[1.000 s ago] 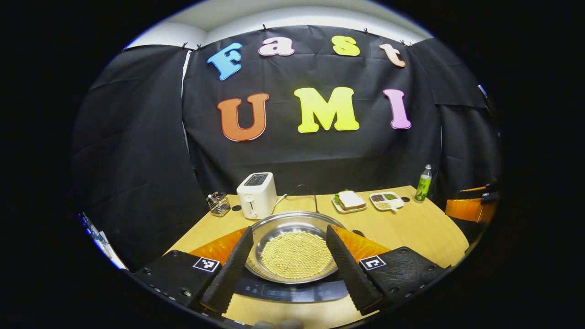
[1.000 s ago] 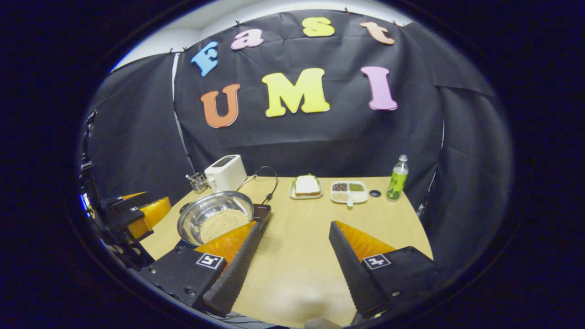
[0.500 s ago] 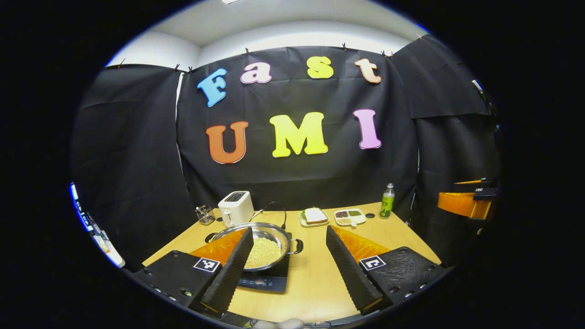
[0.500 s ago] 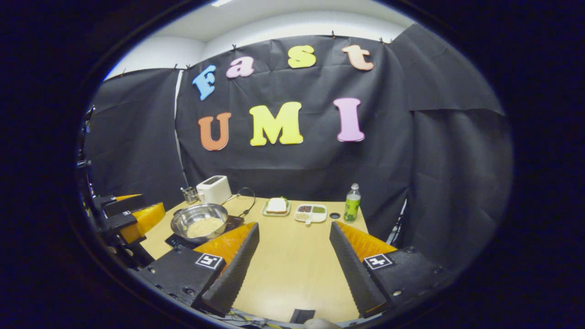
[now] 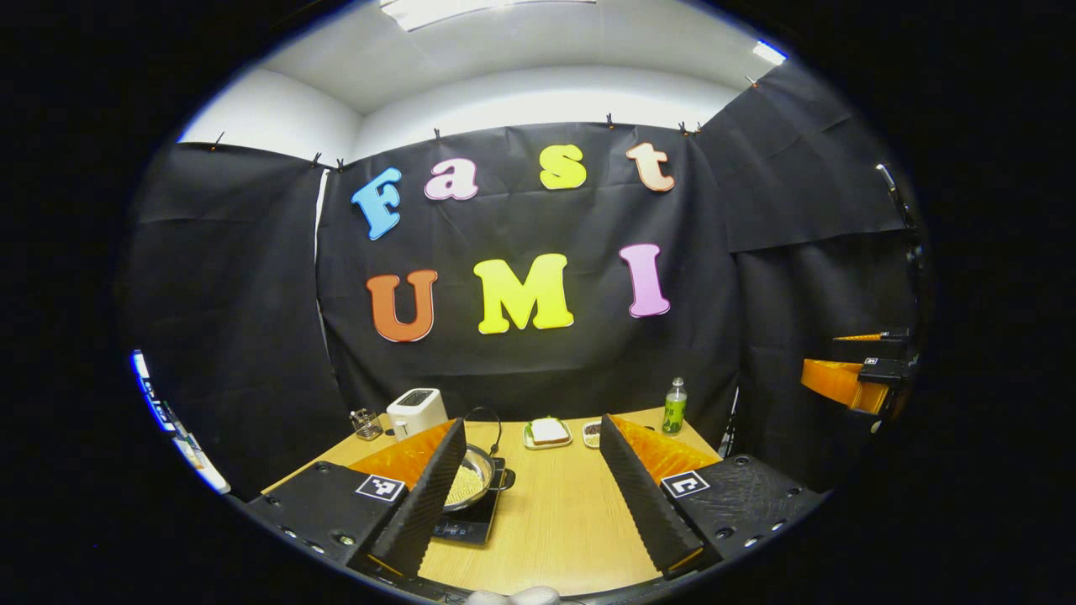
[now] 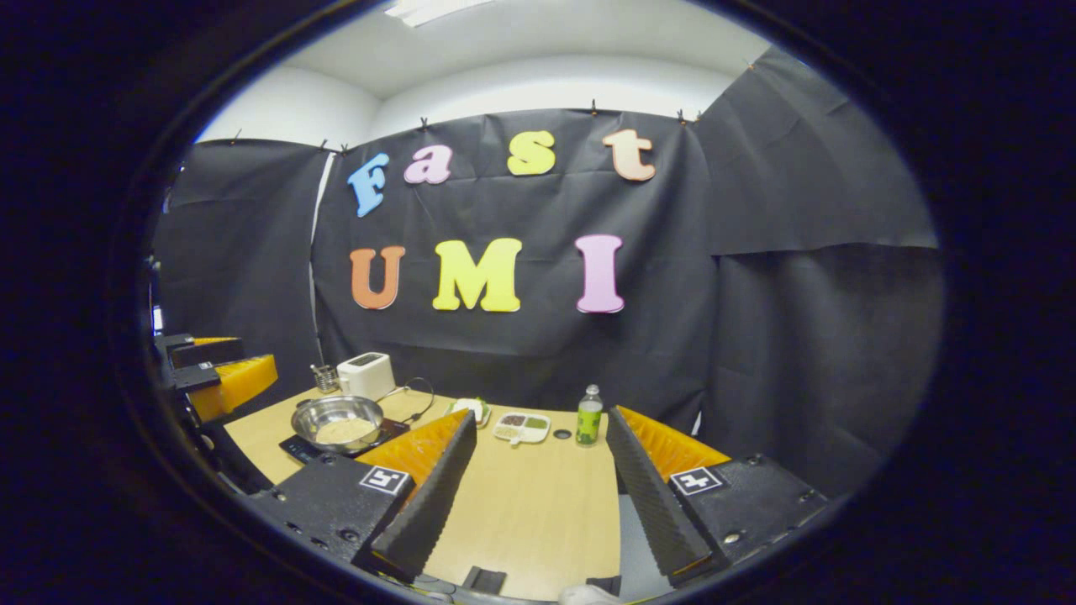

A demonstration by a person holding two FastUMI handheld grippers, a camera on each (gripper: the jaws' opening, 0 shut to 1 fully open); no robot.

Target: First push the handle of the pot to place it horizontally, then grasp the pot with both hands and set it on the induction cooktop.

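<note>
Pot (image 6: 338,418) seated on the induction cooktop (image 6: 298,448) at the left side of the tabletop (image 6: 538,496), a pale heap of grain-like filling inside. In the left gripper view, pot (image 5: 472,481) partly hidden behind the gripper's own left finger, one side handle poking out toward the right over the cooktop (image 5: 466,529). Left gripper (image 5: 534,504) spread wide with nothing between the fingers, held above the near edge of the tabletop and well apart from the pot. Right gripper (image 6: 538,504) likewise spread wide and empty, over bare wood well to the right of the cooktop.

Judged from the placement: task essentially done, only the retreat in hand. For a clean finish: fingers kept apart, both grippers drawn straight back and up, nothing swept sideways. Worth checking that the pot sits centred on the cooktop and level, handles in line across it; exact centring hard to tell at this distance. Toaster (image 6: 364,375), green bottle (image 6: 588,416), sandwich plate (image 5: 548,433) and divided dish (image 6: 521,427) along the far side, well apart from both grippers, so little risk there.
</note>
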